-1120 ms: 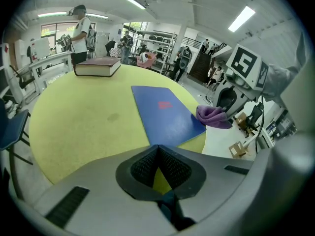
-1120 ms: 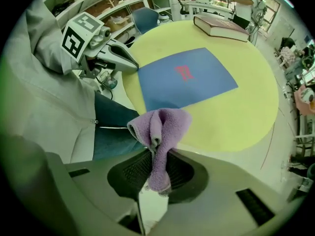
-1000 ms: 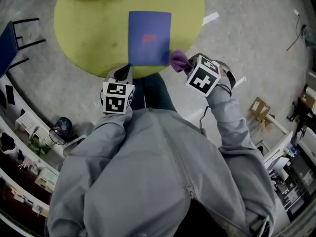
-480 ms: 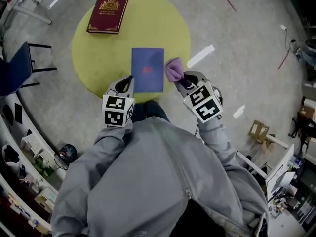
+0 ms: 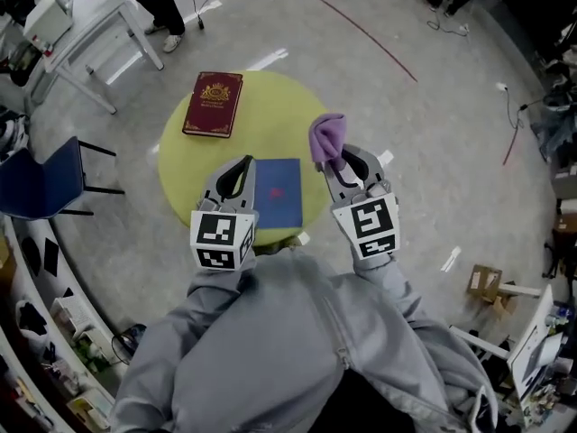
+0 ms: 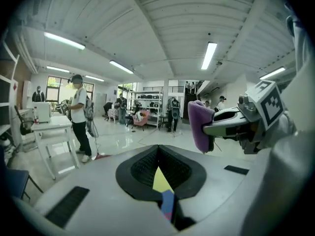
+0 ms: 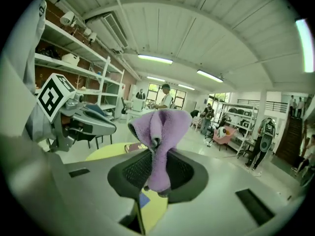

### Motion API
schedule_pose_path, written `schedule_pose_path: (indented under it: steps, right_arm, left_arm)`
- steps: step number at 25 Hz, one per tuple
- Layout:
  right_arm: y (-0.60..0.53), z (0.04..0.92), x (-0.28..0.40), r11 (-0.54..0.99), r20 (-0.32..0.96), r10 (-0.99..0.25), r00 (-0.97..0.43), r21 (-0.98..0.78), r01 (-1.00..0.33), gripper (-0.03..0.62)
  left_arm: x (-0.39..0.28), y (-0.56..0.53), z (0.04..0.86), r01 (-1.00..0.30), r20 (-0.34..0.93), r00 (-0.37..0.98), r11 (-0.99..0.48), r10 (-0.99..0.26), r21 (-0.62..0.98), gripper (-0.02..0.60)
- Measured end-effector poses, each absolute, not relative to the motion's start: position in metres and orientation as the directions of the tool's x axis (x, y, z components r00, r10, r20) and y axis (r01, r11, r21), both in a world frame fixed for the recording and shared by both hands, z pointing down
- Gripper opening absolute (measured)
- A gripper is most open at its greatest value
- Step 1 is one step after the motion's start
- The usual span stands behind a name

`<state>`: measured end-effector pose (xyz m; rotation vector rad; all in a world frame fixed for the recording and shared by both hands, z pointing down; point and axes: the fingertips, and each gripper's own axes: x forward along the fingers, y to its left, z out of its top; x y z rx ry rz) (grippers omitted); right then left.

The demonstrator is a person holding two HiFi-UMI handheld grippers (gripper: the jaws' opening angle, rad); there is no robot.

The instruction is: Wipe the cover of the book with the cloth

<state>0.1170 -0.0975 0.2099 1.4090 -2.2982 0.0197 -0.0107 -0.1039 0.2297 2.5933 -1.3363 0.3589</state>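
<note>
Blue book (image 5: 278, 193): closed, flat, at 6 o'clock on round yellow table (image 5: 270, 115).
Red book (image 5: 213, 104): at 10 o'clock on yellow table, well apart from Blue book.
Left gripper (image 6: 158, 147): jaws together, nothing between; in head view at Blue book's 9 o'clock.
Right gripper (image 7: 157, 150): clamped on purple cloth (image 5: 326, 137), bunched, sticking past the tips.
Cloth position: held in the air, at 2 o'clock from Blue book, off its cover.

Head view high above, steeply down on yellow table (image 5: 270, 120), gripper views level across hall, sharing that table
</note>
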Motion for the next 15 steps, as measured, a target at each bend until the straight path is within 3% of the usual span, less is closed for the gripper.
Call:
schedule_pose_path:
  steps: [9,15]
  right_arm:
    - [-0.086,0.120,0.119,0.333,0.068,-0.943,-0.326,0.158,-0.930,0.091]
    - [-0.068,0.111,0.108,0.311,-0.007,-0.949,-0.316,0.161,-0.937,0.091]
  left_arm:
    - [-0.010,-0.098,0.142,-0.844,0.079,0.534,-0.536,-0.842,-0.016,0.017]
    - [-0.006,-0.084,0.121,-0.864,0.008,0.500,-0.499,-0.866,-0.062,0.017]
